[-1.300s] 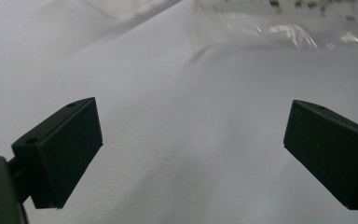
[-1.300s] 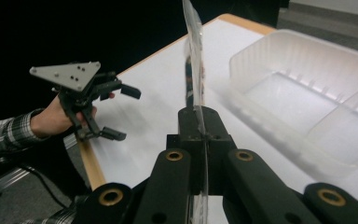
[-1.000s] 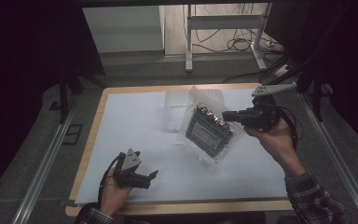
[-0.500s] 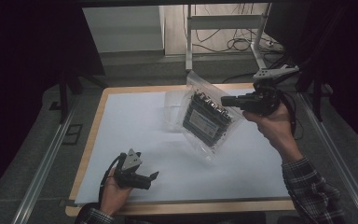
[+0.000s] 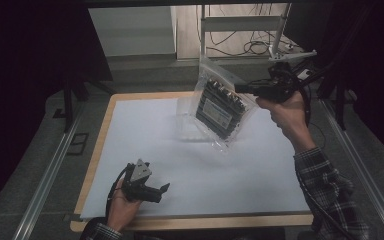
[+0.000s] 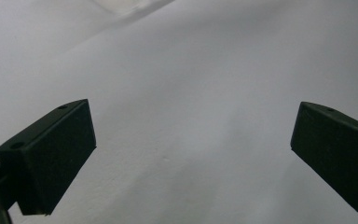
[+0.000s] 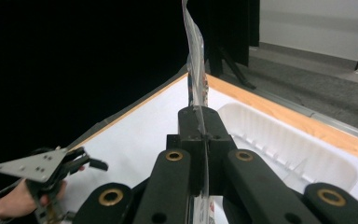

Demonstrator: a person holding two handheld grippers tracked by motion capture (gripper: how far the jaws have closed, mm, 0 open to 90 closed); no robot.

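Note:
A clear plastic bag (image 5: pixel 221 109) with a black boxy device inside hangs tilted in the air over the back right of the table. My right gripper (image 5: pixel 241 89) is shut on the bag's upper right edge. In the right gripper view the thin bag film (image 7: pixel 196 79) stands edge-on, pinched between the closed jaws of the right gripper (image 7: pixel 200 115). My left gripper (image 5: pixel 161 193) rests low at the front left of the white sheet, open and empty. The left gripper view has the left gripper (image 6: pixel 191 135) with jaws wide apart over the bare sheet.
A shallow clear plastic tray (image 5: pixel 189 126) lies on the white sheet (image 5: pixel 130 130) under the hanging bag, and the tray (image 7: pixel 289 149) has a ribbed inner wall. The board has a wooden rim (image 5: pixel 100 145). Metal rails run along both sides, and cables lie on the floor behind.
The right gripper has lifted the bag off the table, up and toward the back. The left hand and its gripper have stayed put.

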